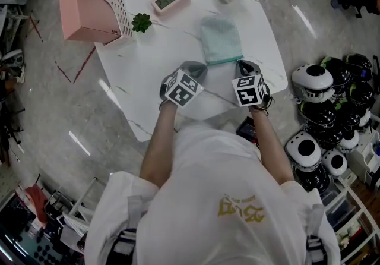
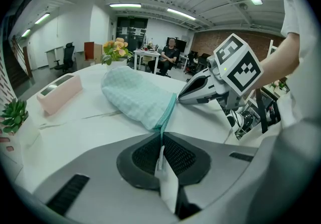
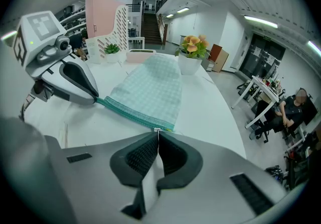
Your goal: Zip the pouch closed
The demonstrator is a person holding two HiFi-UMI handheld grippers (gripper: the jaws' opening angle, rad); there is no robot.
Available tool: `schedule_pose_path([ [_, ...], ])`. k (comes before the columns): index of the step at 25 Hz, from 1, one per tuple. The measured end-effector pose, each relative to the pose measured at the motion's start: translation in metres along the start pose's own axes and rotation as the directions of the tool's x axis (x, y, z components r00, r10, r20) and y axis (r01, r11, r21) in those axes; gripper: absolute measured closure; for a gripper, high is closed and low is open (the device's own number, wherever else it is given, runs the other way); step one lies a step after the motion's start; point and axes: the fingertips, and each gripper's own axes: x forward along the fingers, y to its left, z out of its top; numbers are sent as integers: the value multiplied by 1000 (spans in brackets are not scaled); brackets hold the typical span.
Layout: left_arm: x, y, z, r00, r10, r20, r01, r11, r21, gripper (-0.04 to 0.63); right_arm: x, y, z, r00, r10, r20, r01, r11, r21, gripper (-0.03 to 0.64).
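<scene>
1. The teal pouch (image 1: 221, 40) lies flat on the white bench (image 1: 148, 97), its zipper edge nearest the person.
2. The left gripper (image 2: 161, 137) slants downward, jaws closed on the zipper edge's left end.
3. The right gripper (image 3: 157, 135) also slants downward, jaws pinched on the zipper pull (image 3: 158, 129) at the right end.
</scene>
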Motion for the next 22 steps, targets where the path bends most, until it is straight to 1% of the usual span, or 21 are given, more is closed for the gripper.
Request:
schedule_pose_path([
  [3,-1,-1,-1,1000,2,5,-2,1000,-9,558,1,0,0,1000,-3,2,3,1000,-7,598],
  [7,0,-2,-1,1000,9,7,-9,1000,-11,558,2,-3,0,1000,-14,12,14,1000,21,595],
  [10,-2,0,0,999,50,22,-49,999,-12,553,1,-5,0,999,-21,25,19,998,61,583],
  [11,-3,1,0,997,69,26,-69,997,-20,539,-1,-6,0,999,-25,30,22,997,80,575],
  [13,-5,3,-1,994,101,35,-99,994,-47,473,-6,-10,2,998,-31,52,25,993,117,566],
  [14,-6,6,-1,992,120,45,-117,991,-65,430,-8,-12,3,997,-29,66,20,991,133,563],
  [16,-15,12,2,980,185,78,-176,979,-106,400,-15,-13,4,996,-20,89,6,988,153,560],
  [18,-28,17,8,958,257,124,-239,960,-143,404,-22,-14,4,994,-17,109,-1,987,158,558],
  [19,-35,17,12,947,284,147,-261,952,-159,421,-26,-15,5,992,-18,124,-2,987,160,560],
  [20,-41,15,16,937,305,168,-276,945,-175,451,-31,-16,5,990,-16,140,-7,986,166,561],
  [22,-55,9,26,914,351,206,-309,928,-209,501,-42,-16,8,983,2,186,-36,983,178,589],
])
